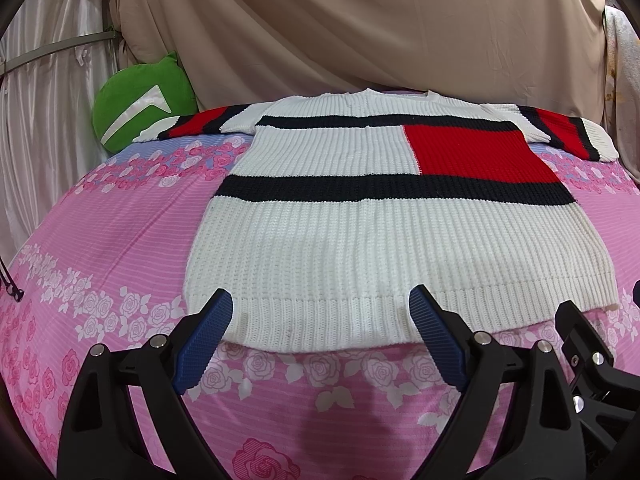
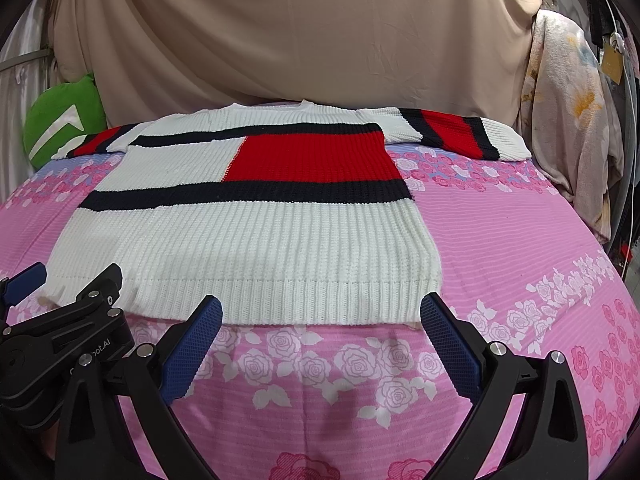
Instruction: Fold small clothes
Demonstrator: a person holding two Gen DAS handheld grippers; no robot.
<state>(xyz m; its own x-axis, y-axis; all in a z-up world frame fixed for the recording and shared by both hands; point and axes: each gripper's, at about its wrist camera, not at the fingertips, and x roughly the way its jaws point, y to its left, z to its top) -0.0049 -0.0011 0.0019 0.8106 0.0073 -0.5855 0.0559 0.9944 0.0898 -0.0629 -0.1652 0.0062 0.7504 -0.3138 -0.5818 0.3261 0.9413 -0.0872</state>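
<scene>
The knitted sweater [image 1: 360, 216] lies flat on the bed [image 1: 120, 240], sleeves spread, hem nearest both tools. The left tool [image 1: 320, 312] and right tool [image 2: 320, 316] each stand released, holding nothing, tips at the ribbed hem. The thick, stretchy knit could let a tool pinch only the top layer, or catch the pink bedsheet [image 2: 520, 240] beneath, dragging the fold askew. Uneven lifting would skew the hem.

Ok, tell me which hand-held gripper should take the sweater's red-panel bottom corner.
Right. The right hand-held gripper is open with that hem corner of the sweater by its outer finger; the left hand-held gripper sits toward the other corner.
</scene>
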